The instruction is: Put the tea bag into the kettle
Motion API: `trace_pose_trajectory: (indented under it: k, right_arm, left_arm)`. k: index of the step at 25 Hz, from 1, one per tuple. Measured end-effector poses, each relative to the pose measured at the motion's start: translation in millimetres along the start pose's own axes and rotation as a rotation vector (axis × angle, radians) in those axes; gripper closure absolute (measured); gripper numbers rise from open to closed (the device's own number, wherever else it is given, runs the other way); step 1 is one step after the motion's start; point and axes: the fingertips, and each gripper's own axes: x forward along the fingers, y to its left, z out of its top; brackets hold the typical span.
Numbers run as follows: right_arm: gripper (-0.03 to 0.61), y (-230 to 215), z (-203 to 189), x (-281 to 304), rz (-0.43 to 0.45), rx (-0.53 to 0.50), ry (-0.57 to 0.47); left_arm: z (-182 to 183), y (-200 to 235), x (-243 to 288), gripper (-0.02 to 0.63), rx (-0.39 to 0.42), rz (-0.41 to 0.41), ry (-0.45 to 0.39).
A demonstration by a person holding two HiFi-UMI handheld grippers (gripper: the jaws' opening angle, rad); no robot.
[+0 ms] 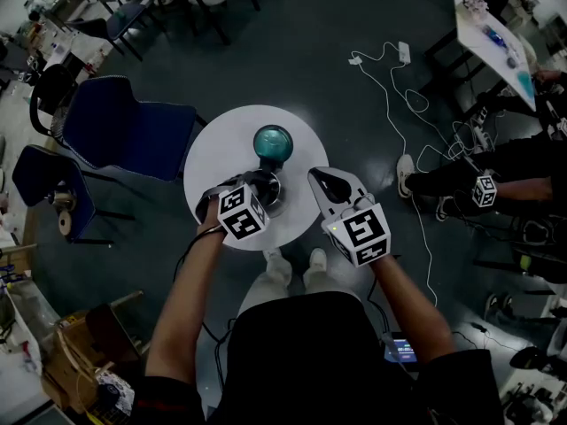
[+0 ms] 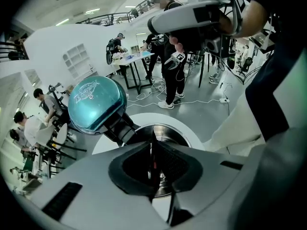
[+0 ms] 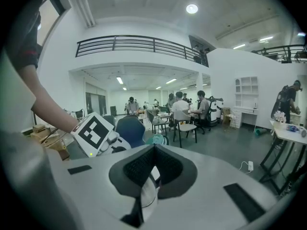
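The left gripper (image 2: 152,145) is clenched on a thin sliver, apparently the tea bag (image 2: 153,165), directly over the kettle (image 2: 169,129), whose lid (image 2: 95,104) is tipped back. Only the drop remains. The right gripper (image 3: 155,146) is clenched and empty.

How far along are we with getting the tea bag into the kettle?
Done: the kettle has its lid standing open. In hand: the left gripper is over the mouth, its jaws pinching a thin white-and-red sliver, probably the tea bag. Left: lower and release it inside. The right gripper sits beside, jaws shut and empty.
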Motion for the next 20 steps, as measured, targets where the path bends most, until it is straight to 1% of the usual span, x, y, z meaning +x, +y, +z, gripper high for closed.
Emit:
trace_pose_trajectory:
  k: [1,3,9,13,15,18,20]
  right_arm:
    - [0.561,-1,0,0,0.000,0.000,0.001]
    - [0.561,-2,0,-1,0.000,0.002,0.001]
    - [0.561,-2,1,-3,0.001,0.002,0.004]
    - [0.561,-2,1,-1,0.002,0.000,0.007]
    - [0.561,0,0,0,0.002,-0.001,0.011]
    - [0.561,3,-1,1,0.005,0.000,0.012]
    - [0.561,4,-1,1,0.006,0.002,0.010]
  left_arm:
    - [0,-1,0,0.569,-0.004,-0.008,-0.003]
    - [2,-2,1,0.509,-0.015,-0.021,-0.011]
    - [8,-3,-4,0.489,-0.027,-0.021,-0.038]
    - [14,3,-16,0.491,-0.009,-0.009,-0.060]
    - [15,4,-22,0.532,0.010,-0.011,-0.061]
    - [11,0,-25,0.565,0.028,-0.022,-0.042]
    - [8,-1,-22,0.572,0.026,-0.026,-0.031]
